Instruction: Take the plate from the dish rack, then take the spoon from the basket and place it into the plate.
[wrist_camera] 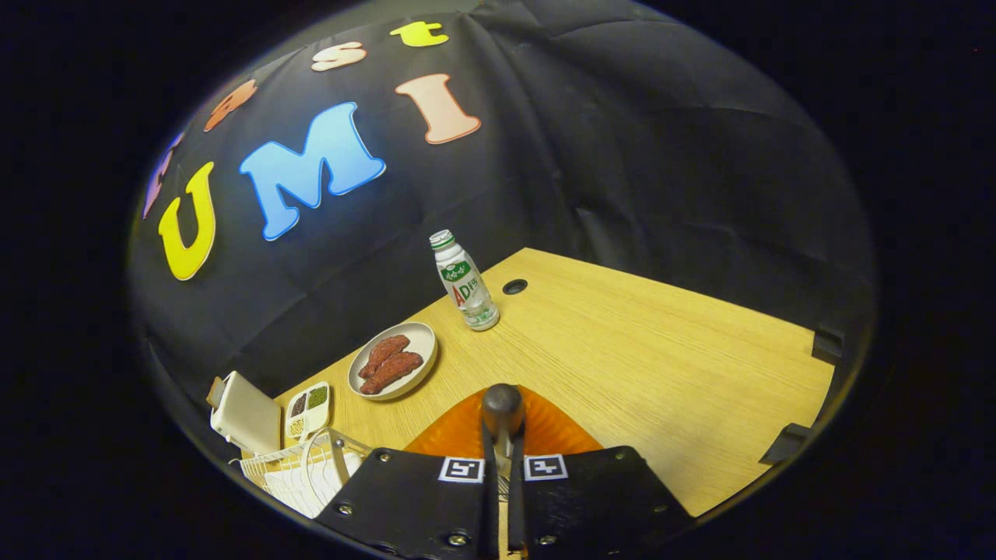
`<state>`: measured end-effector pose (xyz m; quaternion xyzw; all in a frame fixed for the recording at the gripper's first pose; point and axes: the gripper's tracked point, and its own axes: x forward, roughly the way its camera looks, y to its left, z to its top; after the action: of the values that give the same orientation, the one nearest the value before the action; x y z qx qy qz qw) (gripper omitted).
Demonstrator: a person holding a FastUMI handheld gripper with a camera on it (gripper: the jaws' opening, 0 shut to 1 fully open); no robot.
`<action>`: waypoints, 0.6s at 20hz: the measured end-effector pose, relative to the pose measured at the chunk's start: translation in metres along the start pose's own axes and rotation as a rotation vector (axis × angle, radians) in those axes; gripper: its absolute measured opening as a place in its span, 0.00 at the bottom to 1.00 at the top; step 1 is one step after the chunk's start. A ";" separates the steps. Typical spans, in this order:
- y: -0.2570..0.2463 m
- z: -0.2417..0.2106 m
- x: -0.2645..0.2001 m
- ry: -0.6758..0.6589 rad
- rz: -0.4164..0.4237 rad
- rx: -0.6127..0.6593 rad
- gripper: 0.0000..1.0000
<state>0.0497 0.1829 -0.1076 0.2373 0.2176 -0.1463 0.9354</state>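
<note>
Ribbed orange plate [545, 432] on the wood-grain tabletop [661, 358]. The gripper [503, 474] fingers, nearly closed, pinch a spoon [502, 412], its rounded bowl above the plate

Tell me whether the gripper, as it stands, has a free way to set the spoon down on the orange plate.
Probably yes. The gripper is shut on the spoon, whose bowl hangs right over the orange plate just ahead of the fingers, with nothing between them.
</note>
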 end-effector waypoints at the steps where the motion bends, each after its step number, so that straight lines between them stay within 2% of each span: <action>1: 0.004 0.007 -0.005 -0.016 -0.001 -0.029 0.05; 8: 0.048 0.049 -0.061 -0.120 0.034 -0.257 0.04; 12: 0.091 0.044 -0.095 -0.128 0.130 -0.351 0.04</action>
<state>0.0173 0.2536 0.0071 0.0742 0.1638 -0.0600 0.9819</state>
